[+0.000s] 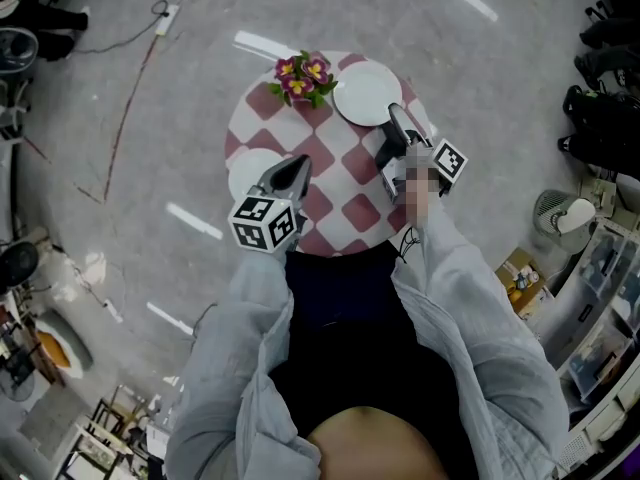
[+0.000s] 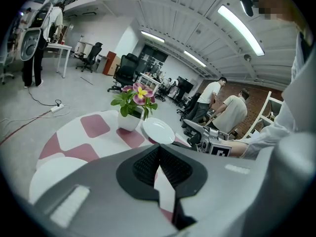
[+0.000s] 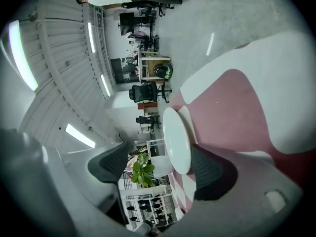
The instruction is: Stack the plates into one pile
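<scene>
Two white plates lie apart on the round checked table [image 1: 345, 163]. One plate [image 1: 367, 92] sits at the far right beside the flower pot; the other plate [image 1: 250, 173] lies at the left edge. My right gripper [image 1: 396, 118] is at the far plate's near rim. In the right gripper view that plate [image 3: 177, 139] stands between the open jaws of the right gripper [image 3: 163, 169], and neither pad presses on it. My left gripper [image 1: 298, 165] hovers just right of the left plate [image 2: 52, 177]; the left gripper [image 2: 159, 157] is shut on nothing.
A white pot of pink and yellow flowers [image 1: 300, 78] stands at the table's back, close to the far plate. A cable [image 1: 130, 98] runs over the grey floor to the left. Shelves and boxes [image 1: 590, 298] crowd the right side.
</scene>
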{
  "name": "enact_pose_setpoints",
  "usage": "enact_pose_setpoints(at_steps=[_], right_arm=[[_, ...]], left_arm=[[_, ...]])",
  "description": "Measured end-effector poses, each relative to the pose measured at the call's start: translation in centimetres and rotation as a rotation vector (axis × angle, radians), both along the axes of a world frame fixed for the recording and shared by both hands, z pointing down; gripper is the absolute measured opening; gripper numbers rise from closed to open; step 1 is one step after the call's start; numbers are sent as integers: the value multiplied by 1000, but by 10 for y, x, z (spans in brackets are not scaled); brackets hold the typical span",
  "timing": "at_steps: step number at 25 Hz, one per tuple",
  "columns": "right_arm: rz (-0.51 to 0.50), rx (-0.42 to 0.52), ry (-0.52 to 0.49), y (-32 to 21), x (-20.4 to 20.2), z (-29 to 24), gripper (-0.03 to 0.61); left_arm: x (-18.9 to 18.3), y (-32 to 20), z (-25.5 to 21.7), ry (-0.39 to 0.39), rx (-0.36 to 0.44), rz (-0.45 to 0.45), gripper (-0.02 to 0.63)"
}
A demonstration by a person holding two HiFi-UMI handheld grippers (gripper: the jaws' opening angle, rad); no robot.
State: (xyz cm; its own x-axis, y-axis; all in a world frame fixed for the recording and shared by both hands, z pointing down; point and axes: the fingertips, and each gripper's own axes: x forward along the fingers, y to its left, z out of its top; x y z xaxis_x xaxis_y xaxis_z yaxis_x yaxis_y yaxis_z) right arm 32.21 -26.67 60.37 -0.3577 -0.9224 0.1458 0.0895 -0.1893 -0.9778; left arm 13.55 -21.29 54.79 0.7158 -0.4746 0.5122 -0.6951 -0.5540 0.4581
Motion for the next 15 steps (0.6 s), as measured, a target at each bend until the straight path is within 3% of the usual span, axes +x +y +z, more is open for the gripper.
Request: enact_pose_setpoints(at_steps=[4, 9, 11, 15], right_arm=[[-57, -41, 74, -1, -5, 8, 335], [-95, -268, 221, 7, -6, 38, 119], [-91, -307, 260, 10, -5, 43, 28], [-49, -281, 218, 10, -3, 40, 24]], left_arm=[[-3, 6, 2, -5, -11, -7, 12], [-10, 12, 6, -21, -23, -14, 12], [-13, 13, 5, -24, -24, -19, 12], [-21, 17, 4, -26, -27, -29, 12]])
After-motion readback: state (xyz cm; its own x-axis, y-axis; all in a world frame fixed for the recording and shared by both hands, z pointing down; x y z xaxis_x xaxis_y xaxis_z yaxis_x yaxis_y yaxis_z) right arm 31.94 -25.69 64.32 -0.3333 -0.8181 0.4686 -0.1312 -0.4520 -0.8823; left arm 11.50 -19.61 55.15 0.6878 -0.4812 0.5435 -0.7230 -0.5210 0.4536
